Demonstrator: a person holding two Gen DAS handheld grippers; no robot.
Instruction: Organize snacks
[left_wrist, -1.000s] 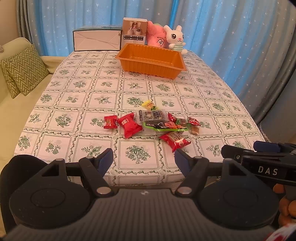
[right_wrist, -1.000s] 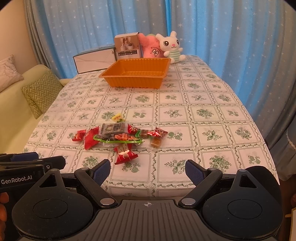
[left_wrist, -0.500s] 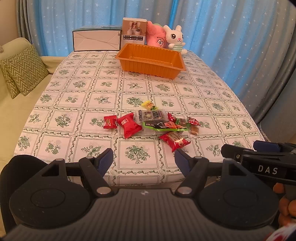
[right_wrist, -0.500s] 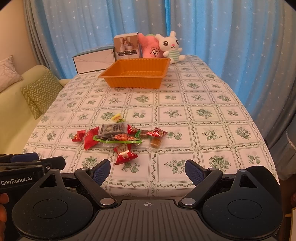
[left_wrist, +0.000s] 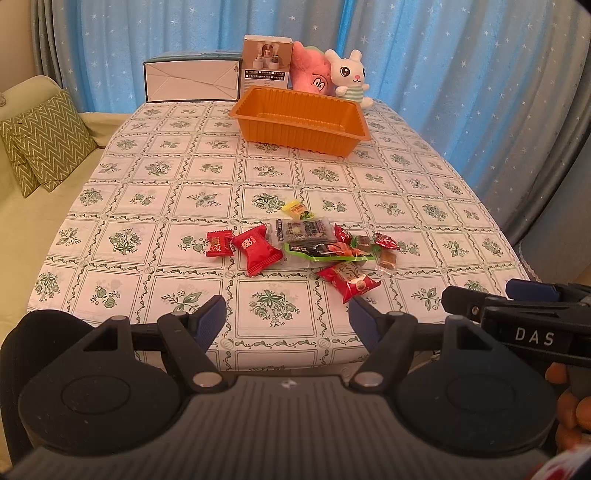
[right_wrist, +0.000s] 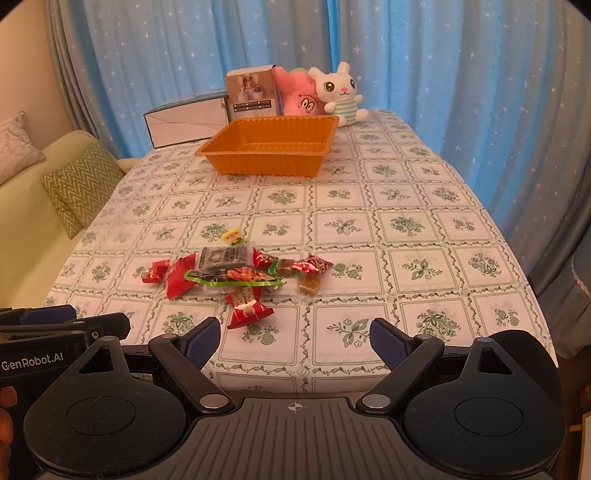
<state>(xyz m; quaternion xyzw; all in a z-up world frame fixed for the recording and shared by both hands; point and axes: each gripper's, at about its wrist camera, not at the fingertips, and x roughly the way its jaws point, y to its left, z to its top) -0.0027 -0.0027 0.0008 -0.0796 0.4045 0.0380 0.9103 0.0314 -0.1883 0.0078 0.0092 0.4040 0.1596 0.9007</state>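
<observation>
A pile of wrapped snacks (left_wrist: 310, 247) (right_wrist: 236, 273) lies on the patterned tablecloth near the front edge: red packets, a dark packet, a green-edged packet and small candies. An empty orange tray (left_wrist: 301, 118) (right_wrist: 269, 146) stands farther back. My left gripper (left_wrist: 286, 317) hangs open over the table's front edge, short of the pile, nothing between its fingers. My right gripper (right_wrist: 295, 338) is also open and empty, just in front of a red packet (right_wrist: 247, 308). Each gripper shows at the edge of the other's view.
Behind the tray stand a white box (left_wrist: 192, 81), a small carton (left_wrist: 267, 61), a pink plush (left_wrist: 308, 74) and a white bunny plush (left_wrist: 349, 77). A sofa with a zigzag cushion (left_wrist: 44, 144) lies left. Blue curtains hang behind and to the right.
</observation>
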